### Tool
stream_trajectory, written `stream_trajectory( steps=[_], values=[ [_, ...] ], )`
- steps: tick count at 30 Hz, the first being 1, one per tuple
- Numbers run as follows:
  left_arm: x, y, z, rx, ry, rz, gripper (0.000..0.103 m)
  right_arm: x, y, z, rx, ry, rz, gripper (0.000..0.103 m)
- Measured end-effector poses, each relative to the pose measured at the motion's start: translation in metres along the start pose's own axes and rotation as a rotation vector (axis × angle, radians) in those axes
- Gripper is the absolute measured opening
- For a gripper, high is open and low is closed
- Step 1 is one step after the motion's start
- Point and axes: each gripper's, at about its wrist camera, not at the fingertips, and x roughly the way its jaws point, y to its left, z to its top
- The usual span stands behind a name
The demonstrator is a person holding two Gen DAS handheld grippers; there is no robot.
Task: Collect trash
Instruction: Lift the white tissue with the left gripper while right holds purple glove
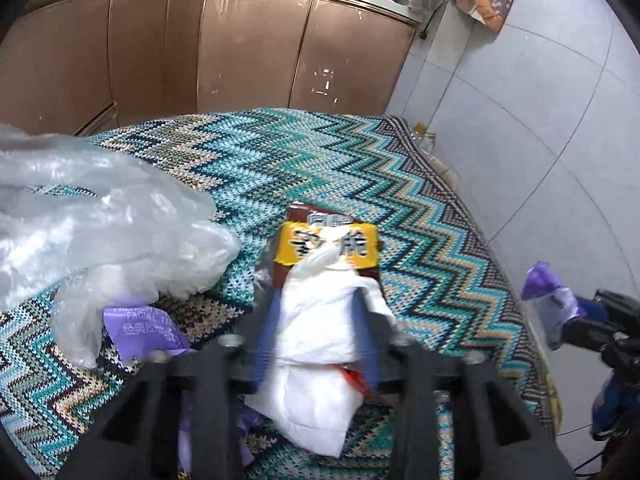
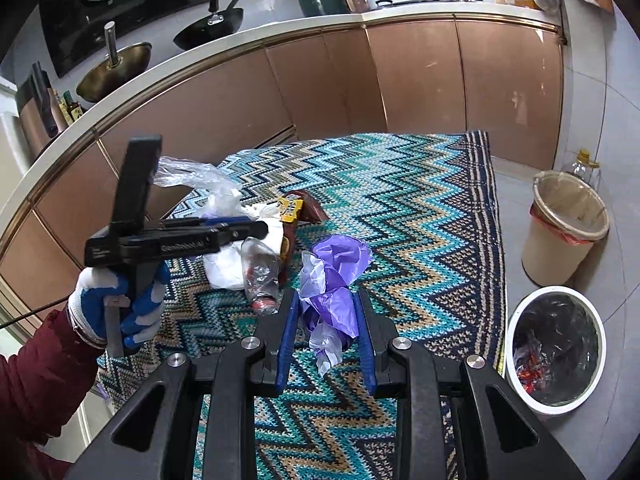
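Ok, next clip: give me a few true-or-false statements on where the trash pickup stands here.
1. The right tool grips a purple wrapper. True.
2. Both floor bins are empty. False: the white bin has trash at the bottom.
3. A zigzag cloth covers the table. True.
4. The snack packet is already binned. False: it lies on the cloth.
5. The hand on the left tool is bare. False: it wears a blue and white glove.
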Motion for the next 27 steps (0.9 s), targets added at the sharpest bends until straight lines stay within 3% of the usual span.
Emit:
stream_trajectory(
  steps=[1,4,18,27],
  values=[
    [-0.001,0.0,-0.001,-0.006,0.0,-0.006,0.006,-0.001,-0.001,0.0,0.001,-0.002,-0.002,0.028],
    [-0.014,0.002,-0.004,-0.025,-0.034,-0.018,0.004,-0.005,-0.002,-0.001,0.005,-0.011,-0.003,0.028],
    [-0.105,-0.025,-0.002,-0.027,-0.192,-0.039,0.002,-0.054,0.002,-0.013,0.012,-0.111,0.028,0.028],
    [-0.114,-0.079,0.02,0.045,-0.215,-0.068,0.002,-0.088,-0.027,-0.021,0.061,-0.182,-0.006,0.028]
  ],
)
